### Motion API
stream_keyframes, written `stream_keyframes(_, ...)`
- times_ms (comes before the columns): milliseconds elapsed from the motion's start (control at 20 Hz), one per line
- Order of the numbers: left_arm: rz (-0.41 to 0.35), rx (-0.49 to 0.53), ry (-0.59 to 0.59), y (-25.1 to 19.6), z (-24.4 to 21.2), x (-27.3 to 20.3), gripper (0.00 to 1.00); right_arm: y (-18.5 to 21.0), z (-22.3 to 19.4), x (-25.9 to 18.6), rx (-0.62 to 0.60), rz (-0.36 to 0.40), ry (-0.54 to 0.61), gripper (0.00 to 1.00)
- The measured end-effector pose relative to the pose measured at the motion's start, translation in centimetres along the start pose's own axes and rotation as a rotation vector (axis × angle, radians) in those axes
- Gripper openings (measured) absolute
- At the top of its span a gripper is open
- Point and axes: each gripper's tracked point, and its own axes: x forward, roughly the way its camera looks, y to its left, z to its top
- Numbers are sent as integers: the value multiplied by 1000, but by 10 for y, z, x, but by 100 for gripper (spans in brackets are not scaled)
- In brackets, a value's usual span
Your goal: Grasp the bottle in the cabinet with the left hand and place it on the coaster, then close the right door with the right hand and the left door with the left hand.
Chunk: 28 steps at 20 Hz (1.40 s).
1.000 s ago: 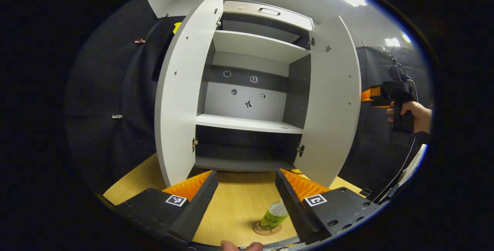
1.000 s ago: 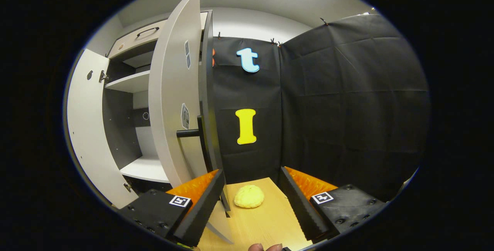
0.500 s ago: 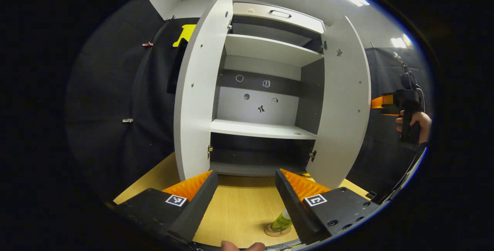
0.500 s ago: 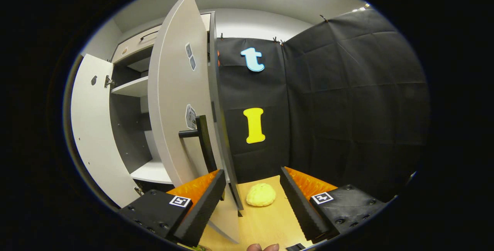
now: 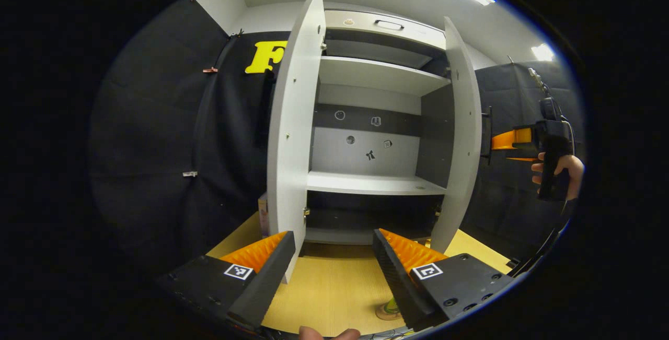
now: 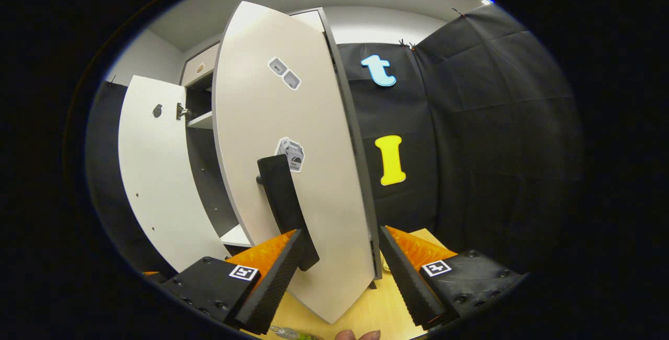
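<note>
Bottle [image 5: 391, 306] already standing on coaster [image 5: 385, 314] on the table [image 5: 334, 288], low beside the left hand-held gripper [image 5: 333, 272], spread wide and empty. Right door [image 6: 292, 173] half-swung, outer face and upright handle [image 6: 285, 209] directly ahead of the right hand-held gripper [image 6: 339, 272], also gaping, gripping nothing; nearer for the push. Left door [image 5: 292, 141] standing open.

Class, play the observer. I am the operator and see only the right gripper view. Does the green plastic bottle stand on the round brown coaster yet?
Observer: Yes. In the left gripper view the green plastic bottle stands on the round brown coaster, on the wooden table.
Operator: Does the left gripper hold anything?
Observer: No. The left gripper is open, with nothing between its fingers.
Operator: How is the white left door?
Observer: The white left door stands wide open, edge-on to the left gripper view.
</note>
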Motion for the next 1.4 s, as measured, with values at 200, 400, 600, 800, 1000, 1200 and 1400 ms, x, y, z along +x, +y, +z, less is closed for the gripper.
stream_keyframes(200, 52, -33, 16, 24, 7, -2, 95, 43, -12, 26, 11, 72, 27, 97)
stream_keyframes(400, 93, -32, -7, 51, 27, -3, 95, 55, -12, 37, -48, 75, 7, 97)
stream_keyframes(600, 107, -33, -22, 83, 52, 7, 95, 53, -10, 33, -38, 63, -2, 98)
stream_keyframes(800, 188, 6, -51, 132, 77, 22, 95, 37, -9, 10, -41, 39, -6, 98)
stream_keyframes(1000, 245, 110, -62, 168, 100, 48, 95, 34, -12, -5, -86, 27, -3, 98)
stream_keyframes(1200, 259, 74, -61, 183, 113, 78, 95, 32, -10, -17, -109, 19, -8, 98)
stream_keyframes(1400, 254, 15, -65, 192, 121, 101, 95, 28, -12, -22, -121, 11, -4, 98)
